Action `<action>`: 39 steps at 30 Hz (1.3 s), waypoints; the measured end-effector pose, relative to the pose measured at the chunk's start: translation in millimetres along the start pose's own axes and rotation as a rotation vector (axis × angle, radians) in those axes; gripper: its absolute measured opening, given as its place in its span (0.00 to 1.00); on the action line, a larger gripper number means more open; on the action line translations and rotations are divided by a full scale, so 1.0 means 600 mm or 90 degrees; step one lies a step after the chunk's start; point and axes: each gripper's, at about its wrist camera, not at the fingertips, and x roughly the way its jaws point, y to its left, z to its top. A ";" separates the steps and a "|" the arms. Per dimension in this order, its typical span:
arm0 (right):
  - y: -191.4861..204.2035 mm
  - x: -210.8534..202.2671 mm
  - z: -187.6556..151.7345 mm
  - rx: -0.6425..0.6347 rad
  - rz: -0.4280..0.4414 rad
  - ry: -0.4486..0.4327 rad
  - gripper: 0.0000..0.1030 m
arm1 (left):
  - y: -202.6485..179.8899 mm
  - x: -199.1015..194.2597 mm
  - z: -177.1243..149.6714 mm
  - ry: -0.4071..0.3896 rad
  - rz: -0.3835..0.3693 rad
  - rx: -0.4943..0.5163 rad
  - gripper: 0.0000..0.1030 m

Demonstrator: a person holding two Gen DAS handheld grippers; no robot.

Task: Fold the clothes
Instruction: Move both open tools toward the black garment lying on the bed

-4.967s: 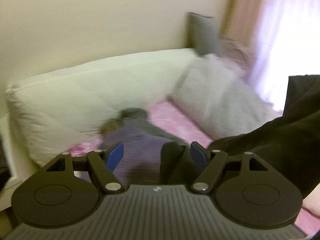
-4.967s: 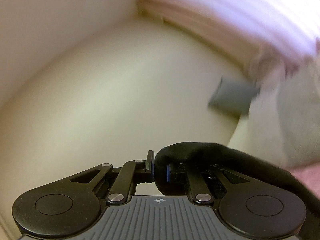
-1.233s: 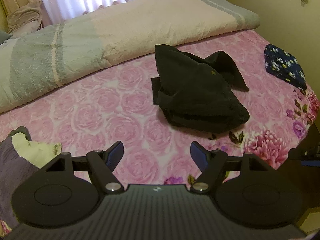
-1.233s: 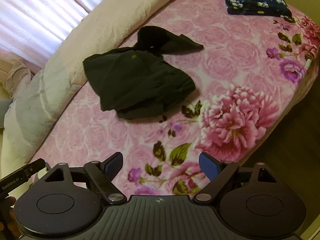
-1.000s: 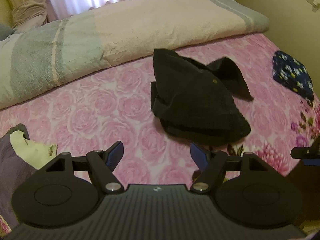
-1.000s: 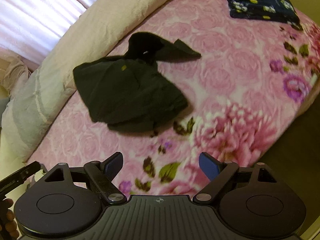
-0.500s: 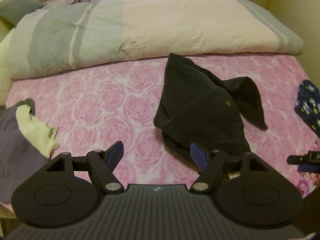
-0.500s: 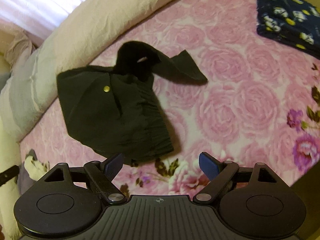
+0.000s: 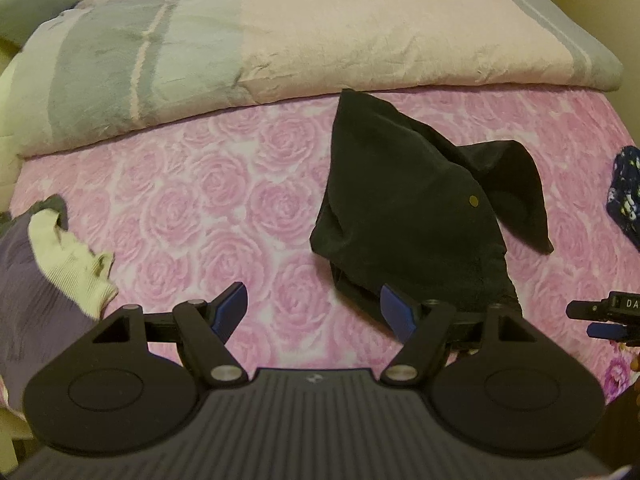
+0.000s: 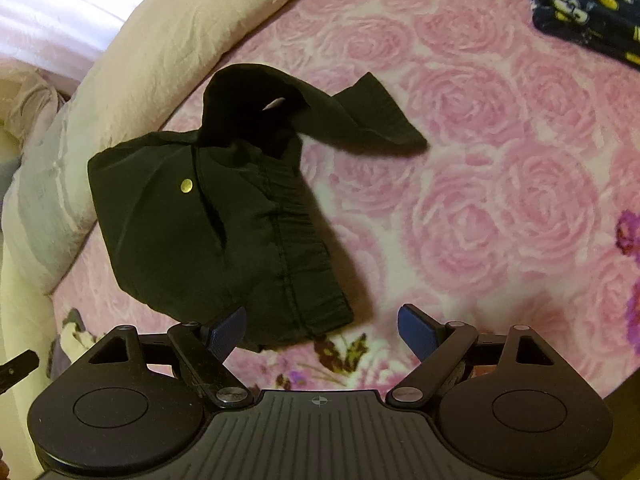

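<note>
While crumpled, black garment (image 9: pixel 412 216) on bedspread (image 9: pixel 224 200)

Bed w/ pink rose sheet (image 9: pixel 224 184), rolled duvet (image 9: pixel 320 36) along far edge, bright curtain (image 10: pixel 60 4) behind.

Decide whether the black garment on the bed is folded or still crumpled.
Crumpled. The black garment lies in an uneven heap on the bed, one flap trailing sideways.

The black garment (image 9: pixel 408 216) lies crumpled, so its type is unclear; its near edge is hidden behind the left gripper (image 9: pixel 312 312). Right of it, a dark patterned cloth (image 10: pixel 588 4) is cut off by the frame. Left of it, a purple garment (image 9: pixel 36 288) is cut off too.
</note>
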 end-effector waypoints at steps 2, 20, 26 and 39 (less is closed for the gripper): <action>0.004 0.005 -0.004 0.021 -0.003 -0.006 0.83 | 0.004 0.016 0.018 0.002 -0.012 0.018 0.69; 0.050 0.110 0.012 0.148 -0.004 -0.101 0.83 | 0.083 0.147 0.137 0.021 -0.075 0.095 0.69; 0.068 0.184 0.049 0.059 -0.019 -0.144 0.83 | 0.110 0.172 0.148 0.033 -0.055 0.072 0.69; 0.010 0.201 0.003 0.098 0.094 -0.118 0.13 | 0.020 0.192 0.179 0.014 -0.086 0.167 0.69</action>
